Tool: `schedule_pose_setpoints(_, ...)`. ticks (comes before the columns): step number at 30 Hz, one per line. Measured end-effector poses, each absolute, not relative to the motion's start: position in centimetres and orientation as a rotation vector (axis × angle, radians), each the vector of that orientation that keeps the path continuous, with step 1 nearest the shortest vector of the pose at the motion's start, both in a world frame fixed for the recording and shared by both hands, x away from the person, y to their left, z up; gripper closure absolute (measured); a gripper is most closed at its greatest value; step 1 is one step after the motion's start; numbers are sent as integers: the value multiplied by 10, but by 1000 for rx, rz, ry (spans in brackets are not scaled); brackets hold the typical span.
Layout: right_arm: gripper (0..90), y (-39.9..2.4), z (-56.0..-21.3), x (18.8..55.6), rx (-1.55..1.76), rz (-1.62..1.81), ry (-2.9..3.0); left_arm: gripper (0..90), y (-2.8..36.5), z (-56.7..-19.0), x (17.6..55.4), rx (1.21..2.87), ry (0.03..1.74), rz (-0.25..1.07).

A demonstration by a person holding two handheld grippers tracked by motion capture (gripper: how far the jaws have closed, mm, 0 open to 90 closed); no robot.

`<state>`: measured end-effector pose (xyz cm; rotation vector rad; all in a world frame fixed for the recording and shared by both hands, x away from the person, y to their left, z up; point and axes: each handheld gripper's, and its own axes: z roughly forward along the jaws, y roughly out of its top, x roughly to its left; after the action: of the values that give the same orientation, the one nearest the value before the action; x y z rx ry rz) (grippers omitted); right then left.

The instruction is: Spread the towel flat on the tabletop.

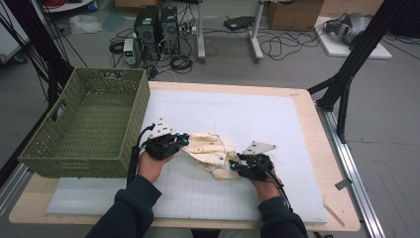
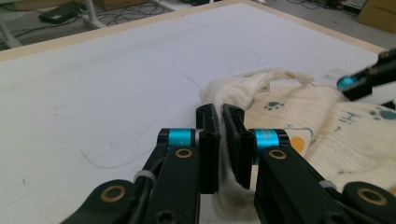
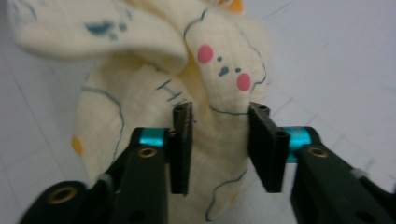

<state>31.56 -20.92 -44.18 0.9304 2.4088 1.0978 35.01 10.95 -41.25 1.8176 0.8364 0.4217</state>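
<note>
While left hand-held gripper (image 2: 220,140) pinches crinkled cream cloth (image 1: 210,151) | right hand-held gripper (image 3: 224,144) straddles fold

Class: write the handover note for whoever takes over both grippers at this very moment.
Left gripper: shut on an edge of the cream printed cloth.
Right gripper: jaws on either side of a fold at the cloth's other end, not yet pinching it.
Cloth: crumpled on the white mat, mid-table, between the hands.
Green basket: at the table's left edge, nothing seen inside.
Done: left grip secured.
Left: likely close the right jaws, then lift or spread the cloth; the basket may be its destination.
</note>
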Motion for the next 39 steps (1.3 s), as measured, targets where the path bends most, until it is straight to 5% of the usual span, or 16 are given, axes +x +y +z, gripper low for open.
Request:
schedule_pose_setpoints(4,853,-204,-445,312,884,1026,2436,852,113,-411,356,1796,853,463)
schedule_pose_setpoints(17,860,-231,-433,259,774,1066,2556,854,77,-412,367,1867,775,421)
schedule_pose_setpoints(23,578,-244,-432,248,769,1017,2491,853,68,-415,375,1880,772,389)
schedule_pose_setpoints(25,417,-257,-425,250,845,1115,2382,852,70,-416,377,1866,789,390)
schedule_pose_setpoints(31,370,-280,-412,255,963,1271,2203,839,73,-423,385,1842,820,394)
schedule_pose_setpoints(34,376,-286,-412,257,994,1258,2159,643,79,-421,386,1832,891,371)
schedule_pose_setpoints(39,391,-284,-414,261,994,1237,2163,518,95,-407,381,1778,917,384)
